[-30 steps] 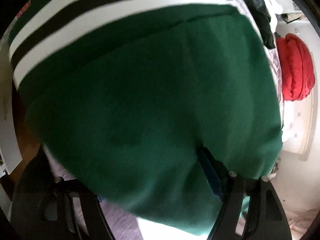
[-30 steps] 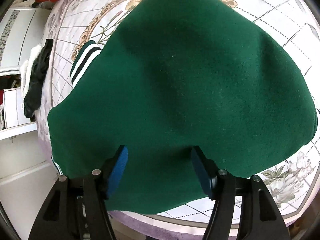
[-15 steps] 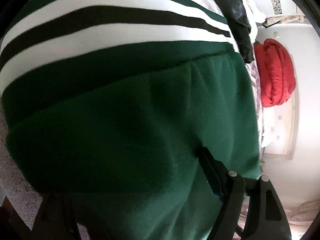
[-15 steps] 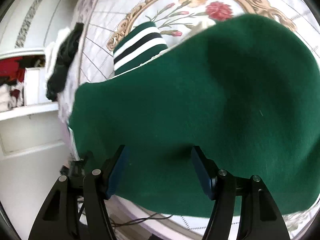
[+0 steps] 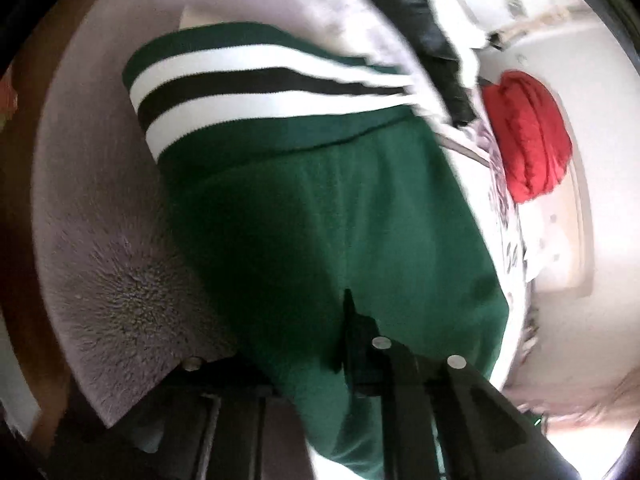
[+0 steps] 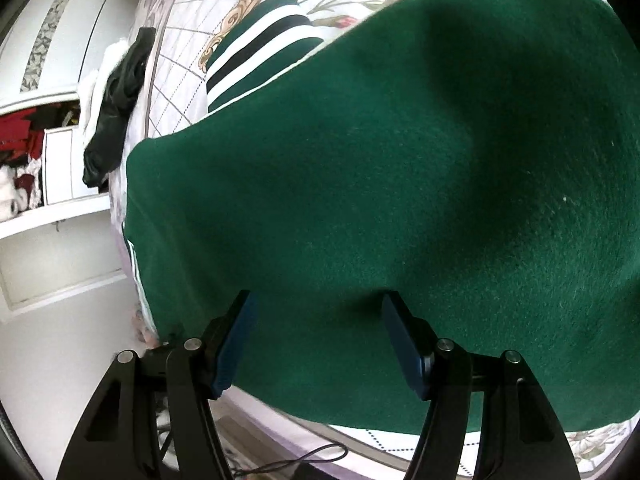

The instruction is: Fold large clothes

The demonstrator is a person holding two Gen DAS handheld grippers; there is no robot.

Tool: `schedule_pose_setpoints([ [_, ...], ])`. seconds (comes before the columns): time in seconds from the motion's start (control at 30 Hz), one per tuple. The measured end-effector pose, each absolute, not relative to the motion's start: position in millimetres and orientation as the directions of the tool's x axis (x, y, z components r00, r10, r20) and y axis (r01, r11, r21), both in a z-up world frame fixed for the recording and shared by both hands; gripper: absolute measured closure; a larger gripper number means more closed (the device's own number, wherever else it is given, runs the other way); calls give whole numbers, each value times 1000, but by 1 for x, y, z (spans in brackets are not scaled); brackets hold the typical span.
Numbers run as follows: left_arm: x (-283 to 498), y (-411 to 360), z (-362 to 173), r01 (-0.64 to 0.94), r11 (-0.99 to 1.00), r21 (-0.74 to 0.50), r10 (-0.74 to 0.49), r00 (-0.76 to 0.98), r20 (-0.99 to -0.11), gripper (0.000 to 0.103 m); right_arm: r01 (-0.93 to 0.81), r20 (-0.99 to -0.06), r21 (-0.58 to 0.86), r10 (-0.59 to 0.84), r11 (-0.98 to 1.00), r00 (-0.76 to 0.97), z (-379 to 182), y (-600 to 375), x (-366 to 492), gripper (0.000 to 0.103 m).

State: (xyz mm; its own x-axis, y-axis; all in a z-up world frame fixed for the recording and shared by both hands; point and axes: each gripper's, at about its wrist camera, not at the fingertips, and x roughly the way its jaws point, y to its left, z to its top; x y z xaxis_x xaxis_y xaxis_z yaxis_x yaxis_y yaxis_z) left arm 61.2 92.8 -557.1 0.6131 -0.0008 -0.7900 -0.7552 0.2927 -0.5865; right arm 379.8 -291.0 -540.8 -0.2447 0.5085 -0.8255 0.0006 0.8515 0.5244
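Green fleece fills both views: the large green garment (image 6: 400, 184) lies spread over a floral bedspread (image 6: 188, 76), its striped cuff (image 6: 260, 52) in the upper middle of the right wrist view.

In the left wrist view the cloth has slid toward the centre and right over the last second, baring a grey fluffy cover (image 5: 120, 280) at lower left that was hidden before, and the striped band (image 5: 256, 92) has moved to the upper middle. The left gripper (image 5: 344, 344) looks clamped on a fold of the green cloth, which drapes over it and hides one finger. I judge it is carrying that edge across, so a fold is under way.

The right gripper (image 6: 316, 340) stays spread wide at the lower middle, its blue pads (image 6: 236, 344) resting on or just above the near hem, pinching nothing. The right view has tilted, so the cuff and the black garment (image 6: 120, 100) at upper left now show larger. A red bundle (image 5: 524, 136) sits at right in the left view.

No brand, label or writing can be read anywhere.
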Motion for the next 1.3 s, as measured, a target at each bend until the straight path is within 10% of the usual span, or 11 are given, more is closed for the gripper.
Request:
schedule_pose_setpoints([
  [0.97, 44, 59, -508, -777, 406, -481, 21, 534, -845, 91, -57, -835, 507, 473, 860, -281, -538, -296, 367, 35],
  [1.3, 43, 133, -613, -693, 111, -712, -146, 698, -701, 89, -73, -831, 510, 470, 857, -297, -539, -291, 368, 35],
])
